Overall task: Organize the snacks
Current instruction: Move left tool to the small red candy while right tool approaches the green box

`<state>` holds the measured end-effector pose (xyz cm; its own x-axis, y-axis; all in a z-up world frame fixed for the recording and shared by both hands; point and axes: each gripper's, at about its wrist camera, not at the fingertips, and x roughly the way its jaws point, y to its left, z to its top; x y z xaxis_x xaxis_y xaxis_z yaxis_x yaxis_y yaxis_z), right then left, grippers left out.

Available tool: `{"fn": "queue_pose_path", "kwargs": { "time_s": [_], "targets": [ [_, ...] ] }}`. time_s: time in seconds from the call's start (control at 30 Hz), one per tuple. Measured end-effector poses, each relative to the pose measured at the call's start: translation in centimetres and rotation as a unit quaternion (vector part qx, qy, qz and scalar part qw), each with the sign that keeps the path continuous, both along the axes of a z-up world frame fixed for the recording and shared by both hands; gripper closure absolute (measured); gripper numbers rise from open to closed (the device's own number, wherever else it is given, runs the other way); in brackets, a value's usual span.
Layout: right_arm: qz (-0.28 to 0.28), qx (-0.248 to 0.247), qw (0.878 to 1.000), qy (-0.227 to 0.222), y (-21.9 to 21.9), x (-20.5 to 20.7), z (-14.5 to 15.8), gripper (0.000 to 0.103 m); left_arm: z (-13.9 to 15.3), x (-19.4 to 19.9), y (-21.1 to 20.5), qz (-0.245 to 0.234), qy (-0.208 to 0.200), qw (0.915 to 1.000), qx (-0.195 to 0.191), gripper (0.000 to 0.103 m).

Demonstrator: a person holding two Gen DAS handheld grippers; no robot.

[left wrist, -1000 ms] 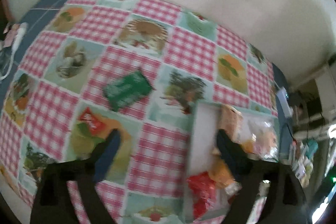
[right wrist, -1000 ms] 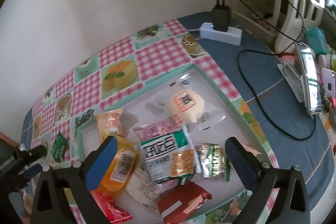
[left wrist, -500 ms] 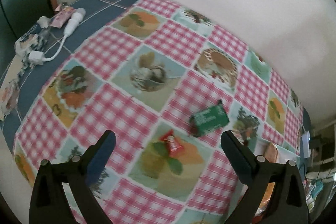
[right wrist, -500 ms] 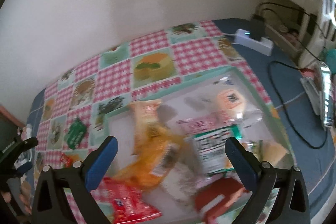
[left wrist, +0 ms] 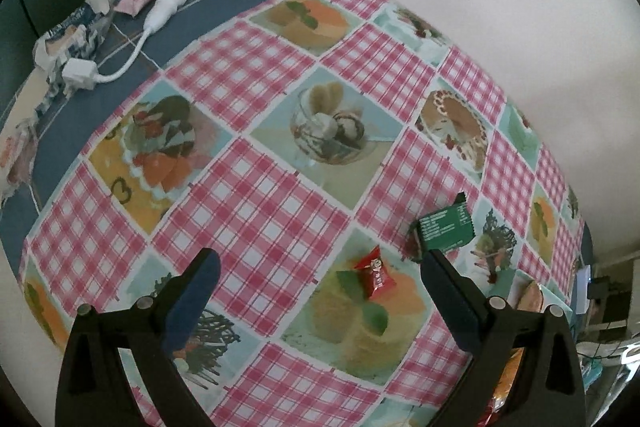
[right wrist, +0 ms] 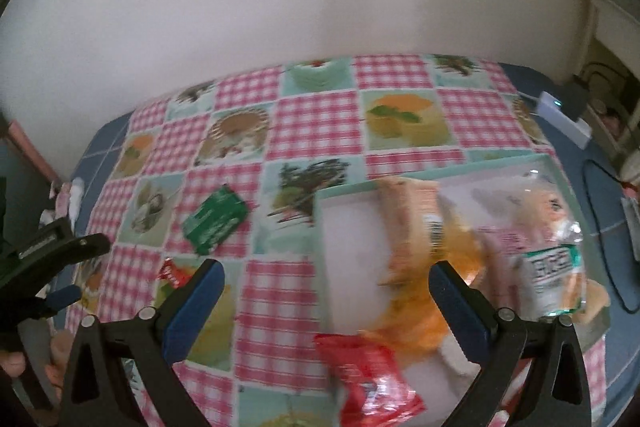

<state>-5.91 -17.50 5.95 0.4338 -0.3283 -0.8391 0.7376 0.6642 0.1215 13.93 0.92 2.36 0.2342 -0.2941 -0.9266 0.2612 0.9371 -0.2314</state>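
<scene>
A small red candy (left wrist: 375, 275) and a green snack packet (left wrist: 446, 229) lie loose on the checked tablecloth. My left gripper (left wrist: 318, 301) hovers open over the cloth, the candy between its fingers' lines and the packet by the right fingertip. In the right wrist view the green packet (right wrist: 215, 221) and red candy (right wrist: 173, 273) lie left of a white tray (right wrist: 352, 227) with a teal rim, filled with several snack bags. My right gripper (right wrist: 322, 301) is open above the tray's left edge, empty. The left gripper (right wrist: 60, 267) shows at far left.
A white charger and cable (left wrist: 120, 39) and wrappers (left wrist: 68, 39) lie on the blue table at the far left. A power strip (right wrist: 564, 119) and cables sit right of the tray. A red bag (right wrist: 368, 379) overhangs the tray's near edge. A wall backs the table.
My left gripper swung left, away from the tray, toward the loose candy and green packet. My right gripper also panned left, from over the tray's middle to its left edge.
</scene>
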Motion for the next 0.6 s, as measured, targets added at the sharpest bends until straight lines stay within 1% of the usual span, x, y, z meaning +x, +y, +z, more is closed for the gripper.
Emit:
{"fn": "queue_pose_path", "kwargs": {
  "time_s": [0.2, 0.3, 0.43, 0.53, 0.6],
  "targets": [
    [0.026, -0.005, 1.000, 0.000, 1.6, 2.2, -0.8, 0.000, -1.4, 0.2, -0.1, 0.002, 0.013, 0.9999, 0.001, 0.003],
    [0.038, -0.017, 0.999, 0.008, 2.0, 2.8, -1.2, 0.000, -2.8, 0.2, -0.4, 0.001, 0.033, 0.9994, 0.012, 0.003],
    [0.040, -0.029, 0.999, 0.022, 2.0, 3.2, -1.6, 0.000, -4.3, 0.1, -0.9, 0.001, 0.061, 0.9981, 0.009, 0.003],
    [0.040, -0.030, 0.998, 0.027, 1.8, 3.3, -1.9, 0.000, -4.9, -0.1, -1.5, -0.007, 0.071, 0.9974, 0.008, 0.010],
    [0.038, -0.031, 0.998, 0.032, 1.6, 3.3, -2.1, 0.000, -5.2, -0.2, -1.9, -0.011, 0.078, 0.9968, 0.004, 0.024]
  ]
}}
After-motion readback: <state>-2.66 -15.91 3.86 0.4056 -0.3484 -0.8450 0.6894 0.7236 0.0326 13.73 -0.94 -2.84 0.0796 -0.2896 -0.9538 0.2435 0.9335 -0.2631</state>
